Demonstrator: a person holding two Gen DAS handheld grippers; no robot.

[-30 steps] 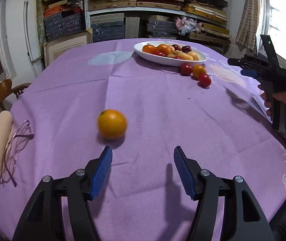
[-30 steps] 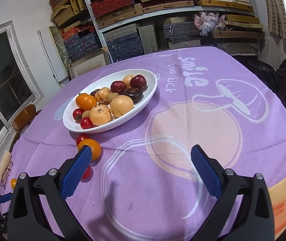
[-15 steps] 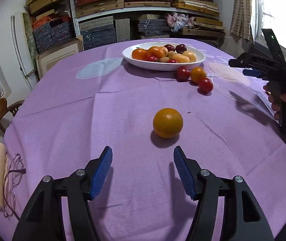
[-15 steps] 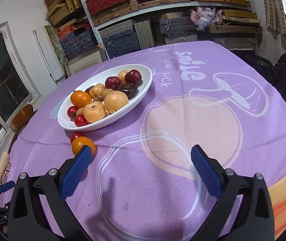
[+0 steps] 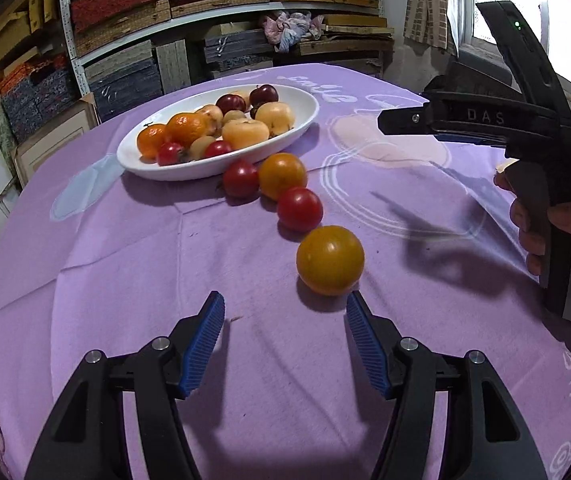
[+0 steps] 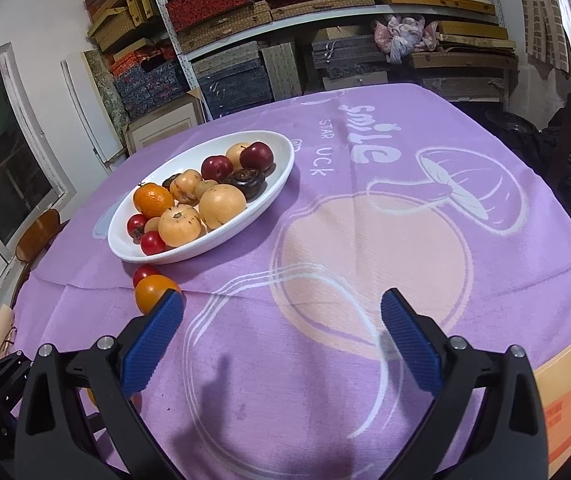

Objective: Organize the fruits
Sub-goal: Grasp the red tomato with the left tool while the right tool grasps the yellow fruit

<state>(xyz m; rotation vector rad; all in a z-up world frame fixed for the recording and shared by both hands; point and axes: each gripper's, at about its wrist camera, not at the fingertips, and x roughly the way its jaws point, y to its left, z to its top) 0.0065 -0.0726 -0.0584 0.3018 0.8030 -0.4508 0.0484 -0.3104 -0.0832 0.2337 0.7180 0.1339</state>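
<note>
The left claw point(image 5: 285, 340) has swung across the purple-cloth bench point(image 5: 125, 240) w/ its view rolling a bit: a sec ago the loose round orange fruit point(image 5: 330, 260) sat alone, off to the left of the fingers & far from the rest, w/ glasses at the bench edge in view; now that fruit lies just ahead of the right blue pad point(image 5: 365, 344), slightly right of centre, at the near end of a short line of loose fruit: small red tomato-like fruit point(image 5: 299, 209), a second orange round fruit point(image 5: 283, 175), another red one point(image 5: 240, 178), leading up to the white oval ceramic dish point(image 5: 305, 120) heaped w/ fruit. Left claw stands spread, same gap as before, nothing between the pads, not touching the fruit. Right claw point(image 6: 281, 340) is also spread & empty, barely shifted, hanging over the printed cloth beside the dish, w/ the person's hand point(image 5: 545, 232) on its handle. Judgement: approach is nearly done; the fruit isn't centred yet, so the next move prob. needs a small shift right & forward before closing, then carry to the dish. Risk: round fruit may roll if one pad nudges it first, maybe into the red one behind.
</note>
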